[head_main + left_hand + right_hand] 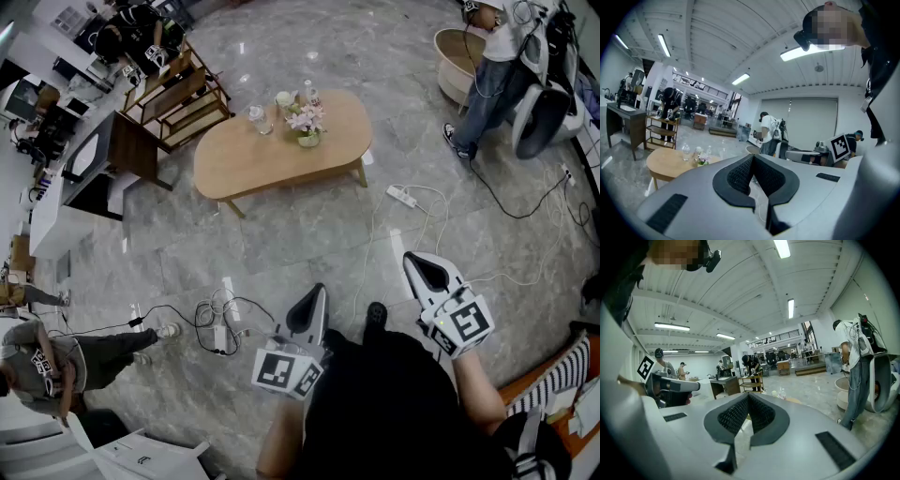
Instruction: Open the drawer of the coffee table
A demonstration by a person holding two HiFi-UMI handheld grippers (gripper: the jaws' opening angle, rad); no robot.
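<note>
The oval wooden coffee table (272, 155) stands on the grey marble floor, well ahead of me. On it are a vase of pink flowers (306, 122), a glass and small bottles. No drawer shows from this angle. My left gripper (319, 291) and right gripper (411, 257) hang in the air near my body, far short of the table. Both are shut with nothing between the jaws. In the left gripper view the shut jaws (753, 156) point past the table (665, 164) at lower left. The right gripper view has its shut jaws (748, 395) hiding most of the table.
A white power strip (401, 196) with loose cables lies on the floor between me and the table, and more cables (220, 328) lie at the left. A wooden shelf cart (178, 94) and a dark desk (117, 155) stand left. A person (492, 75) stands at far right.
</note>
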